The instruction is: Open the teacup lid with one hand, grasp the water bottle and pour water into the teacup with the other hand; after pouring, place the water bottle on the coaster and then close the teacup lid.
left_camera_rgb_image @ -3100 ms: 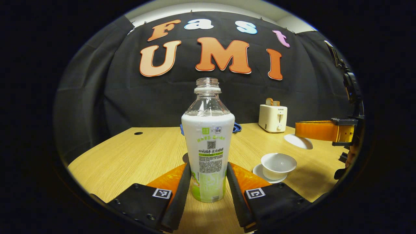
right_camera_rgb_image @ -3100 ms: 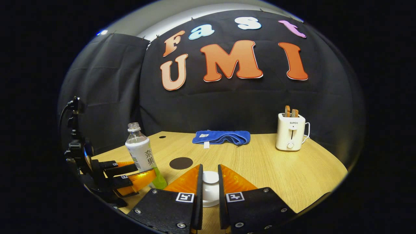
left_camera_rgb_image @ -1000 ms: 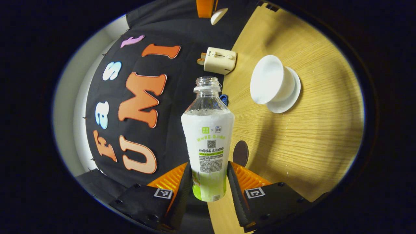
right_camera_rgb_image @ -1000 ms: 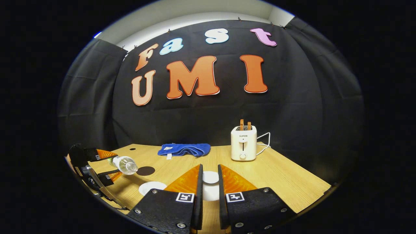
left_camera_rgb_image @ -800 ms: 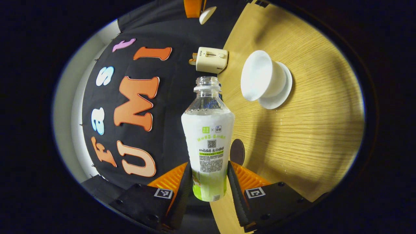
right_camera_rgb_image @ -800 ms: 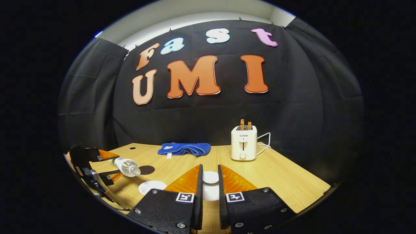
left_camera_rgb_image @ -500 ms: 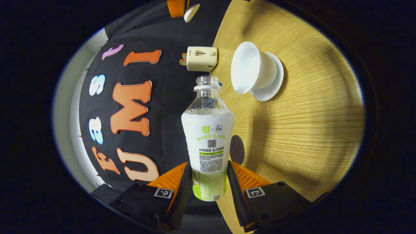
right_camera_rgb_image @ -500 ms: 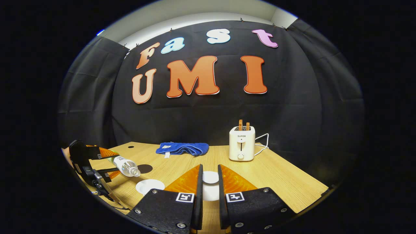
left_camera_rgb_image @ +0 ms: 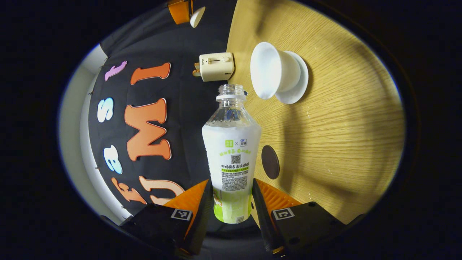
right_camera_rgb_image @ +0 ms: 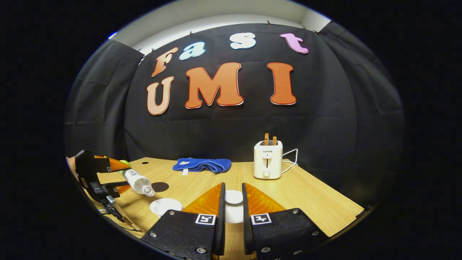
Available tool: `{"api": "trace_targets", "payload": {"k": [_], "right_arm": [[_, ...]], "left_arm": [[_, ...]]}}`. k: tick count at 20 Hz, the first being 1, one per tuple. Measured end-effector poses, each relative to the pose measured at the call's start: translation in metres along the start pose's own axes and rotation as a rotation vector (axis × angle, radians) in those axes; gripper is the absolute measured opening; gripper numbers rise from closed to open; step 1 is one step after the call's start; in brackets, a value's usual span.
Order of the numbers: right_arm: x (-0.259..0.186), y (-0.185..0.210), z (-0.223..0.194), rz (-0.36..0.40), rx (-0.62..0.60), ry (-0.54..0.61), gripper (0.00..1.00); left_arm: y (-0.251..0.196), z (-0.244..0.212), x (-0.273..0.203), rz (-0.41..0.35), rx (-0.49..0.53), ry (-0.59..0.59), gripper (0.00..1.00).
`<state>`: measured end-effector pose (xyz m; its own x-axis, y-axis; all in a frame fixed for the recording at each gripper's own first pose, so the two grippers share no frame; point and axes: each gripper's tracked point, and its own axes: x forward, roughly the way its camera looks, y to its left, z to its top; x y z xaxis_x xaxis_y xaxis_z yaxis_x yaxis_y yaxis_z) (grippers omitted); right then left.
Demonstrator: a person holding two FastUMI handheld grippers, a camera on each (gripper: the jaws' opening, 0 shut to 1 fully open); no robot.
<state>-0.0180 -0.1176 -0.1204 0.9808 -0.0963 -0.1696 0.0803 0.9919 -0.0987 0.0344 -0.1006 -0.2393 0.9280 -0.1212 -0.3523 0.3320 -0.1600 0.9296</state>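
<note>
The clear plastic water bottle with a white and green label (left_camera_rgb_image: 231, 155) is held between the two fingers of the left gripper (left_camera_rgb_image: 231, 202), which are pressed against its lower sides. The bottle has no cap on. In the right gripper view it is seen tipped over, with its open mouth pointing down and to the side, above the round white teacup (right_camera_rgb_image: 165, 206). In the left gripper view the open white teacup (left_camera_rgb_image: 269, 70) is seen on its white saucer (left_camera_rgb_image: 294, 85), just ahead of the bottle's mouth and a little to the right. The small round dark coaster (left_camera_rgb_image: 270, 162) lies on the light wooden table (left_camera_rgb_image: 343, 119), close beside the right finger of the left gripper.

The white teacup lid (right_camera_rgb_image: 234, 206) is held by its knob between the nearly closed fingers of the right gripper (right_camera_rgb_image: 233, 213), above the table. Farther ahead of this gripper a cream toaster (right_camera_rgb_image: 267, 160) and a folded blue cloth (right_camera_rgb_image: 202, 164) are seen.
</note>
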Motion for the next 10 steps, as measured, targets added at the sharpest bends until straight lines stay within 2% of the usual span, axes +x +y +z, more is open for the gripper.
{"api": "trace_targets", "payload": {"k": [6, 9, 10], "right_arm": [[-0.0010, 0.0021, -0.0003, 0.010, -0.004, -0.001, 0.21], [-0.0011, 0.0024, -0.0004, 0.013, -0.003, -0.001, 0.21], [-0.0013, 0.0031, -0.0011, 0.017, -0.001, 0.000, 0.21]], "left_arm": [[0.0027, 0.0010, 0.0015, 0.012, 0.032, 0.004, 0.63], [0.0042, 0.0014, 0.0028, 0.020, 0.046, 0.004, 0.66], [0.0039, 0.0018, 0.0028, 0.022, 0.050, 0.005, 0.63]]}}
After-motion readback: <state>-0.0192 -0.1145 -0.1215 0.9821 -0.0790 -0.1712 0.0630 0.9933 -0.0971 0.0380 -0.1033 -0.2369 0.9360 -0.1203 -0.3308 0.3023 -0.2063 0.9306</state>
